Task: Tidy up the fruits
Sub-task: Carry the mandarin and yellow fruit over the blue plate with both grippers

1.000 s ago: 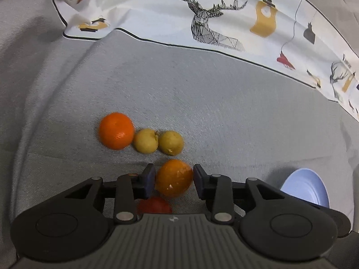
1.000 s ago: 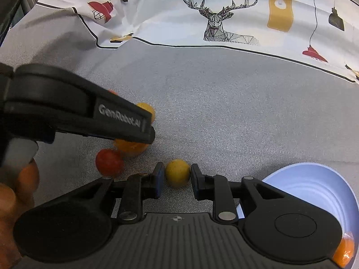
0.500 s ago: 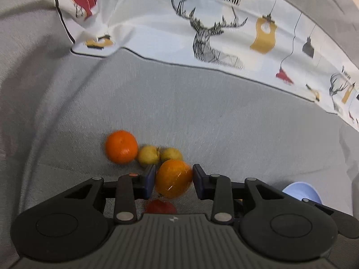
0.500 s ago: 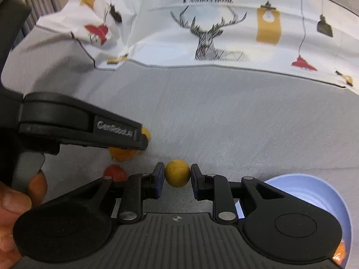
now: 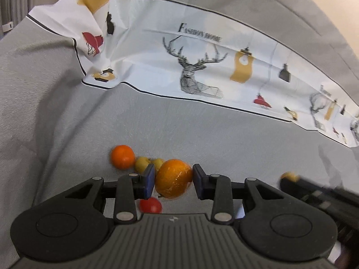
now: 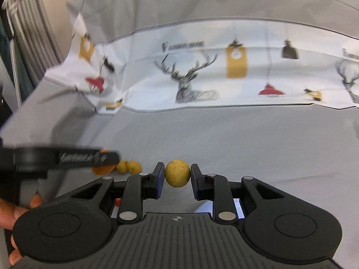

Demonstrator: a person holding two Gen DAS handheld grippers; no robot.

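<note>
My left gripper [image 5: 174, 179] is shut on an orange [image 5: 174, 178], held above the grey cloth. Below and behind it lie a second orange [image 5: 122, 157], two small yellow fruits [image 5: 142, 164] and a red fruit [image 5: 150, 205]. My right gripper [image 6: 177, 174] is shut on a small yellow fruit [image 6: 177, 173], also lifted off the cloth. In the right wrist view the left gripper's body [image 6: 67, 158] crosses at the left, with the two yellow fruits [image 6: 129, 167] beyond it. A sliver of the blue plate [image 6: 237, 208] shows under the right gripper.
A white printed cloth [image 5: 197, 67] with deer and lamps lies across the back of the grey cloth [image 5: 202, 130]. A person's fingers [image 6: 13, 210] hold the left gripper at the left edge. The right gripper's body [image 5: 318, 192] reaches into the left wrist view at right.
Both grippers have risen with their fruits and tilted up, so the fruits left on the cloth look smaller and lower. The blue plate has almost slipped out of both views.
</note>
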